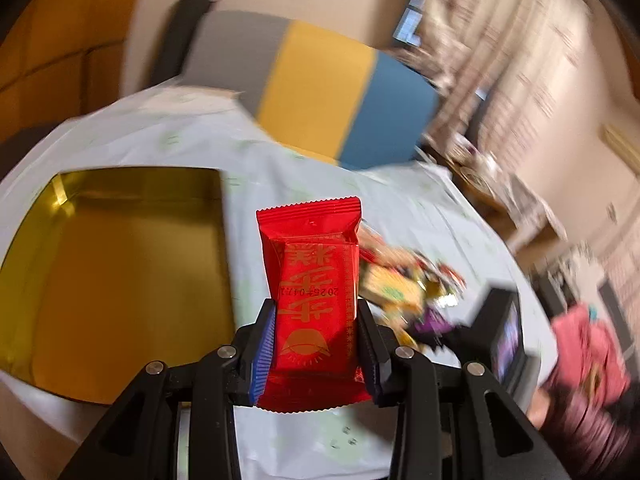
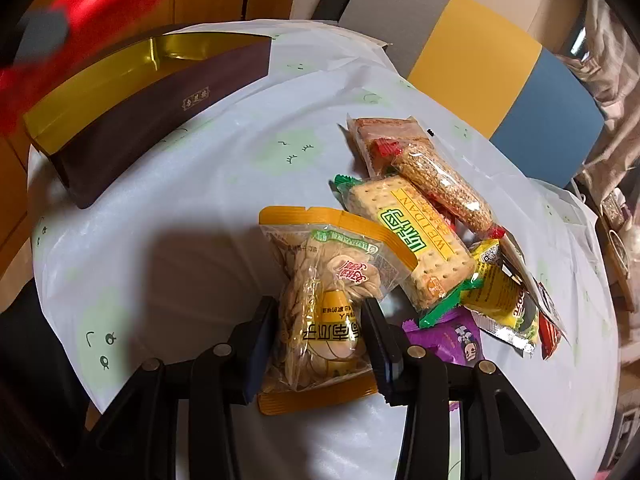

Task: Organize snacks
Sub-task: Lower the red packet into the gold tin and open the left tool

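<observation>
- Left wrist view: your left gripper [image 1: 316,344] is pinching the red snack packet [image 1: 312,280], one pad pressing on each long side.
- The packet is standing up from between the fingers, its long axis running along them and its crimped top edge pointing away from you.
- The gold-lined box [image 1: 120,272] is lying open just to the left of the fingers, with pale tabletop [image 1: 280,160] between; this hand looks the nearer one to it, so the coming move seems to turn on that leftward gap.
- The gripper is pointing downward at a slant, and the surroundings are blurring.
- Right wrist view: your right gripper [image 2: 320,344] is clamping the clear packet with yellow ends [image 2: 320,304], which is bulging out between the pads.
- Its long axis is also running along the fingers.
- The snack pile [image 2: 440,232] is lying just ahead and right of the fingers; the box [image 2: 152,112] is sitting well apart, up and to the left.
- This gripper is pointing steeply down at the tabletop.
</observation>
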